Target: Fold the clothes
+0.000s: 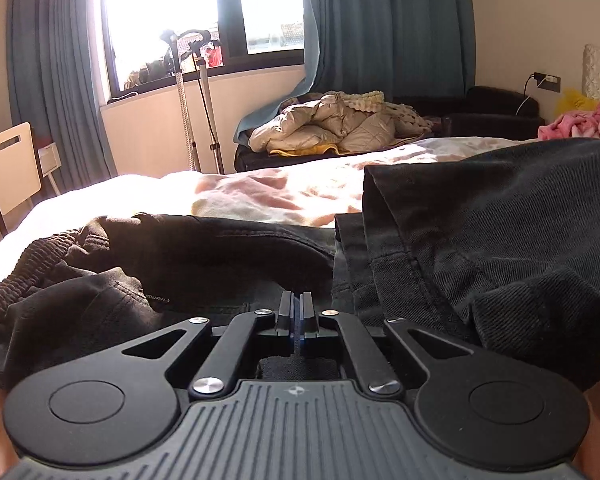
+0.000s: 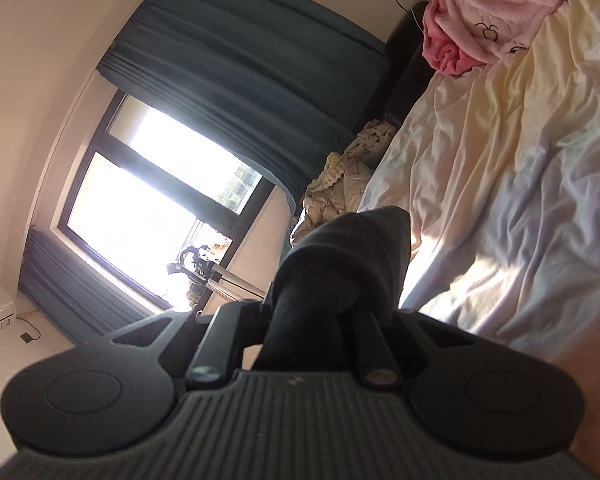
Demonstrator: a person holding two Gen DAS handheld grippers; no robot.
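Black trousers (image 1: 480, 240) lie on the bed (image 1: 260, 192), just ahead of the left gripper (image 1: 295, 312), jaws pressed together, empty. Right gripper (image 2: 320, 312) jaws pinch a trouser fold, lifted. Fold in progress; next, carry it across and lay flat.

Black trousers (image 1: 228, 256) lie rumpled on the bed, elastic waistband left, one leg (image 2: 340, 268) lifted.
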